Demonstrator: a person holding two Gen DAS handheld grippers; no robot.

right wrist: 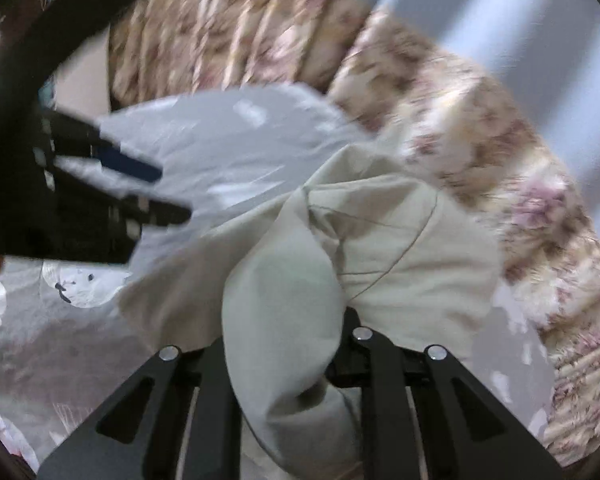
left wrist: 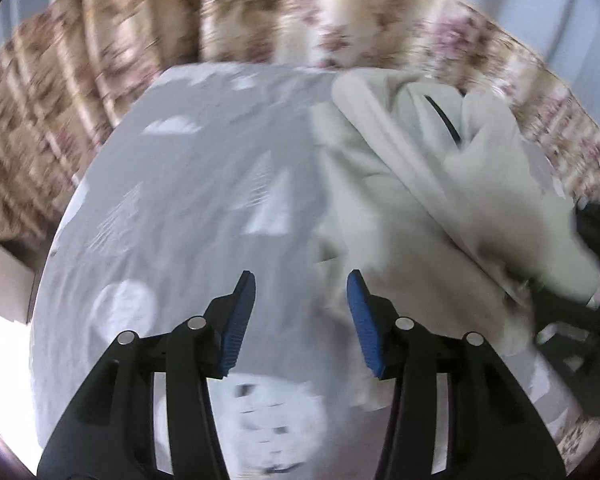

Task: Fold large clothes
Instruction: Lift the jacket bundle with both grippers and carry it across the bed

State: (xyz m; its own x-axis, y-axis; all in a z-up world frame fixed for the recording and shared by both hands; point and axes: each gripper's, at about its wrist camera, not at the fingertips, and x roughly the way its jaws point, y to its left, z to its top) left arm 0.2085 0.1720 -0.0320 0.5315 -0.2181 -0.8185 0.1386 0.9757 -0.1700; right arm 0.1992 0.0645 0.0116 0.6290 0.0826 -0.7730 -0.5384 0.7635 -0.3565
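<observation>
A pale cream garment (left wrist: 440, 200) lies bunched on the right side of a grey patterned bedsheet (left wrist: 188, 184). My left gripper (left wrist: 302, 312) is open and empty, its blue pads (left wrist: 240, 320) spread above the sheet just left of the garment's edge. In the right wrist view my right gripper (right wrist: 288, 320) is shut on a thick fold of the same garment (right wrist: 400, 248), which covers its fingertips. The left gripper (right wrist: 140, 188) shows there at the left, open, over the sheet (right wrist: 220, 140).
A floral beige curtain or cover (left wrist: 80, 92) surrounds the far side of the bed and also shows in the right wrist view (right wrist: 480, 140). A black strap or cord (left wrist: 444, 116) lies on the garment. Both views are motion-blurred.
</observation>
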